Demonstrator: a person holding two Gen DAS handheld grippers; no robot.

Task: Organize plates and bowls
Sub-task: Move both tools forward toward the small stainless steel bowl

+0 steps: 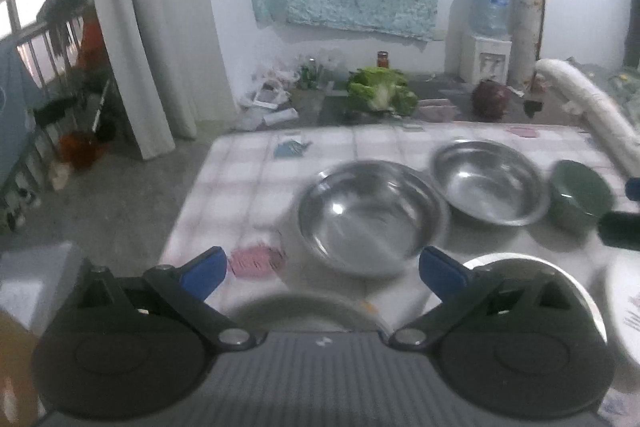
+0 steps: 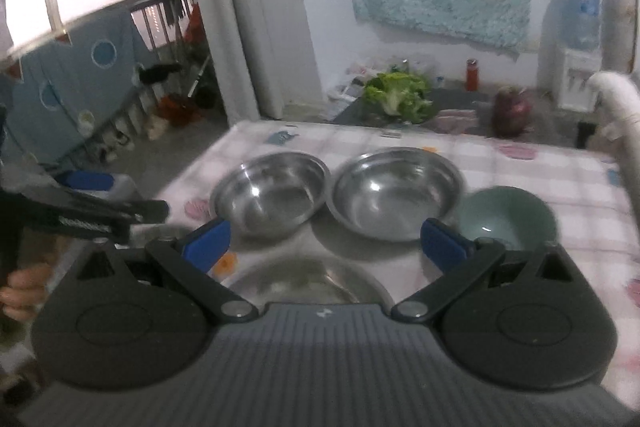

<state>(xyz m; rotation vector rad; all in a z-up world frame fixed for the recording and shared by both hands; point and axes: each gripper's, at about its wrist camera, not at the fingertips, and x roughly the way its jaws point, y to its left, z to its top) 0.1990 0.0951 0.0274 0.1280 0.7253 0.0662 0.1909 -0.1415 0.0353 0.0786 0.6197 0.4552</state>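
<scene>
Fingers (image 1: 204,273) (image 2: 208,243) wide apart, empty-handed.

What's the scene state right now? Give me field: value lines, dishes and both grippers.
surface: table with checked cloth
steel bowls: left steel bowl and right steel bowl, side by side, upright
green bowl: green bowl, right of the steel pair
near dish: another steel dish below the right gripper
left gripper: left gripper open, holding nothing
right gripper: right gripper open, holding nothing
</scene>
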